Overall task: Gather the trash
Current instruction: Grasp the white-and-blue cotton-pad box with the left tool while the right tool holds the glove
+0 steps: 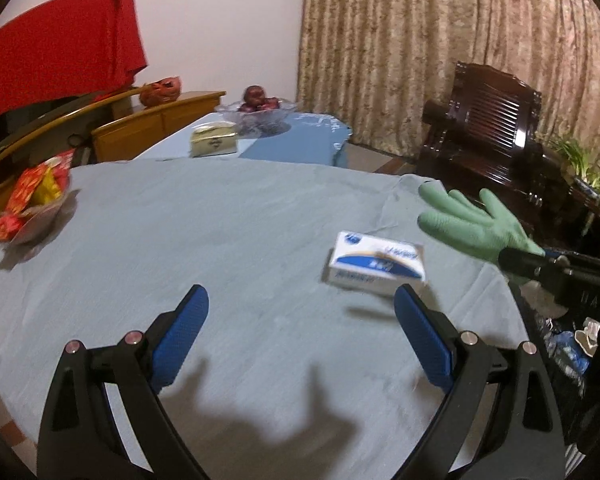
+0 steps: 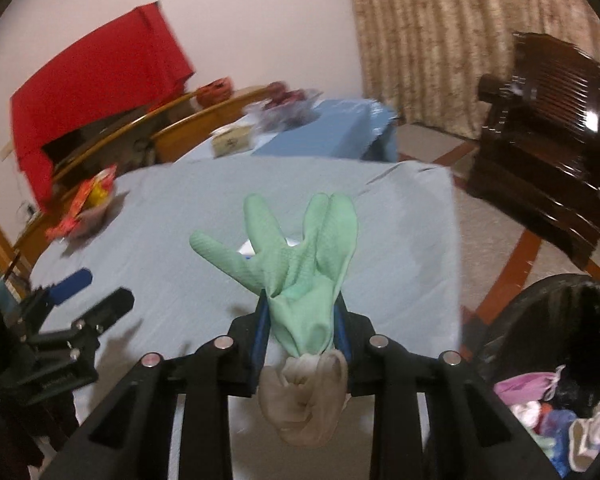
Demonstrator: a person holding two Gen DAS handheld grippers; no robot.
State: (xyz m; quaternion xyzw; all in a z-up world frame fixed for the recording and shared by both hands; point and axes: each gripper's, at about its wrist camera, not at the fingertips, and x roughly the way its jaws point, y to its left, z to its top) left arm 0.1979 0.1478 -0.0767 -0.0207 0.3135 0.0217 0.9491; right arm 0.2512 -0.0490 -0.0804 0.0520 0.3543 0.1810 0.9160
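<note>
A green rubber glove [image 2: 300,264] hangs lifted above the table, pinched at its cuff by my right gripper [image 2: 302,320], which is shut on it. From the left wrist view the same glove [image 1: 468,220] floats at the right, over the table's edge. A white and blue tissue pack [image 1: 374,266] lies on the grey-blue tablecloth [image 1: 220,232], just beyond my left gripper [image 1: 302,304]. That gripper is open with nothing between its blue pads [image 1: 188,320]. In the right wrist view the left gripper [image 2: 90,294] shows at the left edge.
A black trash bag [image 2: 556,380] with rubbish inside stands on the floor at the right. A bowl of red and yellow wrappers [image 1: 36,204] sits at the table's left. A fruit bowl [image 1: 258,110] and a box [image 1: 212,142] are on the far table. A dark wooden chair [image 1: 496,136] stands at the right.
</note>
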